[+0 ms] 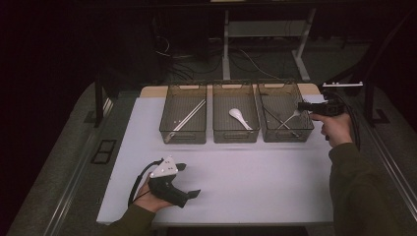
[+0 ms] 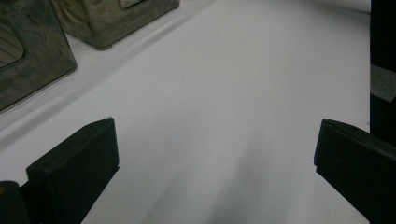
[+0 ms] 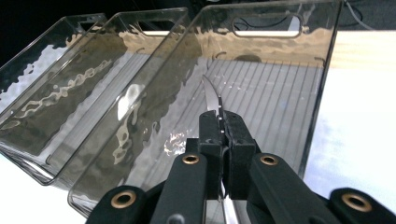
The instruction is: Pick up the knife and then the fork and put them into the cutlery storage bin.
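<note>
The right gripper [image 3: 220,122] has its jaws clenched on a thin metal utensil [image 3: 211,95], apparently a fork to judge from the high view, though the tines cannot be made out; the grip falls on the handle, with a curved, shiny strip of metal rising past the jaw tips. The piece is held above the right-hand bin [image 3: 322,74], suggesting it is being lowered in or lifted out, which of the two cannot be told. That bin [image 1: 302,133] is the last of three clear, ribbed-floor trays set side by side at the far edge of the white table [image 1: 255,187]; the middle bin [image 1: 216,133] holds a white spoon [image 1: 239,118], the left bin [image 1: 164,133] pale chopsticks [image 1: 189,116] lying diagonally, a layout implying sorting by type. The left gripper [image 1: 189,180] lies low over the near table, jaws spread wide and empty, evidently parked clear of the work.
</note>
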Action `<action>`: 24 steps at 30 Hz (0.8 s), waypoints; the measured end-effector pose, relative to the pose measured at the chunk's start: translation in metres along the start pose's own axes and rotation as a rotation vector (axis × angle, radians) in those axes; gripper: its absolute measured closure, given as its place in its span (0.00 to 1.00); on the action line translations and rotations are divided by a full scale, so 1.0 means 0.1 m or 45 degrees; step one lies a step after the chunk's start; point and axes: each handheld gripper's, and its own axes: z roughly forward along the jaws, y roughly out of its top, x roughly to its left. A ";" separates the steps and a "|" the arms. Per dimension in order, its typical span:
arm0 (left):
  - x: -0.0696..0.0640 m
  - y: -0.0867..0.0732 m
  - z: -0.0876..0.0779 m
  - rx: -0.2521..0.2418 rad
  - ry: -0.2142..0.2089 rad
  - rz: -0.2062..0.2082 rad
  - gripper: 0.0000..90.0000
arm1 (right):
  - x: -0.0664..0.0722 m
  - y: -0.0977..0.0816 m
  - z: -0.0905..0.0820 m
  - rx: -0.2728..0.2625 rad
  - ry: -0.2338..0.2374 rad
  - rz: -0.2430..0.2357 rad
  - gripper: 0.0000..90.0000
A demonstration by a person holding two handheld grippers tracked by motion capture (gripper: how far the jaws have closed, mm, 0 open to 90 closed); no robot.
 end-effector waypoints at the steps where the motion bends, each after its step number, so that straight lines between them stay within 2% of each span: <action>1: 0.00 0.00 0.00 0.000 -0.001 -0.003 0.00 | -0.01 0.00 0.00 0.007 -0.002 0.000 0.97; 13: 0.01 0.00 0.02 0.011 -0.018 -0.008 0.00 | -0.08 -0.02 0.16 0.042 -0.099 -0.034 0.91; 14: 0.01 0.00 0.02 0.011 -0.020 -0.010 0.00 | -0.08 -0.02 0.17 0.047 -0.117 -0.048 0.89; 17: 0.01 0.00 0.01 0.011 -0.020 -0.006 0.00 | -0.05 -0.01 0.18 0.024 -0.167 -0.091 0.72; 19: 0.01 0.00 0.01 0.009 -0.020 -0.003 0.00 | -0.06 -0.01 0.17 0.007 -0.190 -0.109 0.67; 20: 0.00 0.00 0.01 0.007 -0.020 -0.003 0.00 | -0.05 -0.01 0.17 0.009 -0.201 -0.096 0.66; 24: 0.00 0.00 0.01 0.003 -0.020 -0.004 0.00 | -0.07 0.00 0.13 -0.019 -0.237 -0.108 0.60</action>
